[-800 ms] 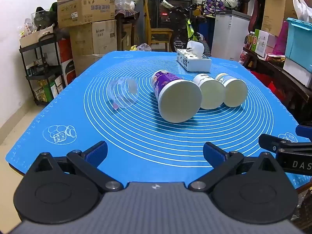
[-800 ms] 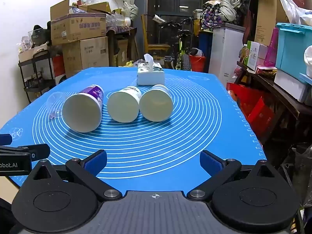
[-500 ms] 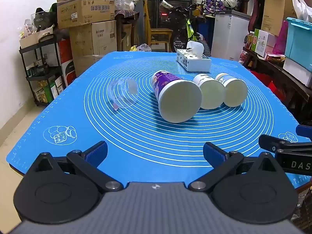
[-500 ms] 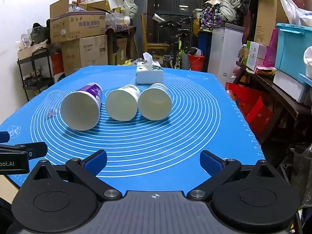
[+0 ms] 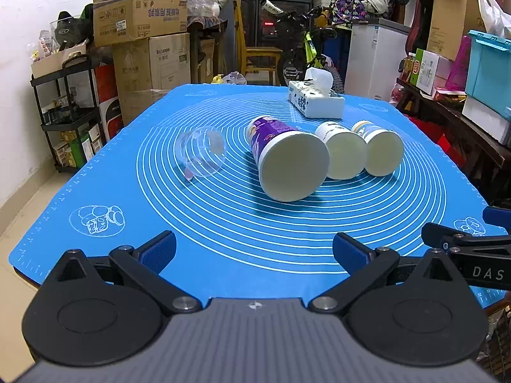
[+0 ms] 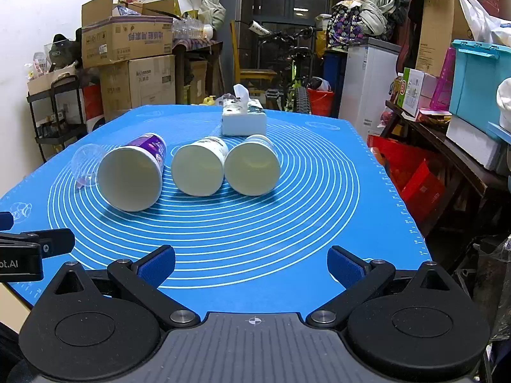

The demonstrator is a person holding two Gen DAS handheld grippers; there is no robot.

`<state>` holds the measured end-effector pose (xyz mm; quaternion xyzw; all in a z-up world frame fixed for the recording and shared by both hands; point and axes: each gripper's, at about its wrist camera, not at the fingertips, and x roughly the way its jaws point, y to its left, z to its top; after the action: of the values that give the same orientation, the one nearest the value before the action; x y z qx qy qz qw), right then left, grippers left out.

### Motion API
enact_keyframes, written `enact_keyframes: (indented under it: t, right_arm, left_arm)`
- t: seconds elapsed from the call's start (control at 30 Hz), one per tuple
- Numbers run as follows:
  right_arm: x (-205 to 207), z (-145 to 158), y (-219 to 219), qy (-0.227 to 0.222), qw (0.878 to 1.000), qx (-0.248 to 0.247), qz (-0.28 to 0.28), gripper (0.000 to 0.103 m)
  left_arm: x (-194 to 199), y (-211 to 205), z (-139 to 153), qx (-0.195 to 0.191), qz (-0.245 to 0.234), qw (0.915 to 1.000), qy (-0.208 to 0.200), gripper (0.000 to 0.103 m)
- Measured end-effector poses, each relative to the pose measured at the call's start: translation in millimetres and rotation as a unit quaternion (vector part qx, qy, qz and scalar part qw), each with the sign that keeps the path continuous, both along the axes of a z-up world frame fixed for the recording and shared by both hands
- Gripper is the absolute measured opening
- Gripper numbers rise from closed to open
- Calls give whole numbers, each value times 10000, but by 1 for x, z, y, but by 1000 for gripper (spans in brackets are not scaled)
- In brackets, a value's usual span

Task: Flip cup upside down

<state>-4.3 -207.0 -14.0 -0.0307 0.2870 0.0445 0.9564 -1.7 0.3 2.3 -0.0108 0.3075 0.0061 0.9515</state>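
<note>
Left wrist view: both tongs (image 5: 254,249) (image 6: 250,265) gape empty, level, facing toppled cups (image 5: 289,159).

Bright, sharp frames; fisheye-bent edges

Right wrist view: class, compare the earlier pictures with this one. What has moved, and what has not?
The right gripper has drifted slightly, so the cups sit a little further left in its view. Nothing was gripped or released. The purple cup, both pale cups, the clear cup and the tissue box lie unmoved; both grippers stay open.
</note>
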Motion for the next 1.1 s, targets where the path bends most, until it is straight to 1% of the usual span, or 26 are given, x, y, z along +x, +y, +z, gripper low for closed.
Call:
enact_keyframes:
  t: [0.3,1.1]
  right_arm:
    - [0,-1,-7,11,10000,1,0,101]
    - [4,-4,-3,34,10000,-42,-11,101]
  left_arm:
    - [1,-1,-3,74,26,10000,0,103]
    - [0,1,-3,93,24,10000,13,103]
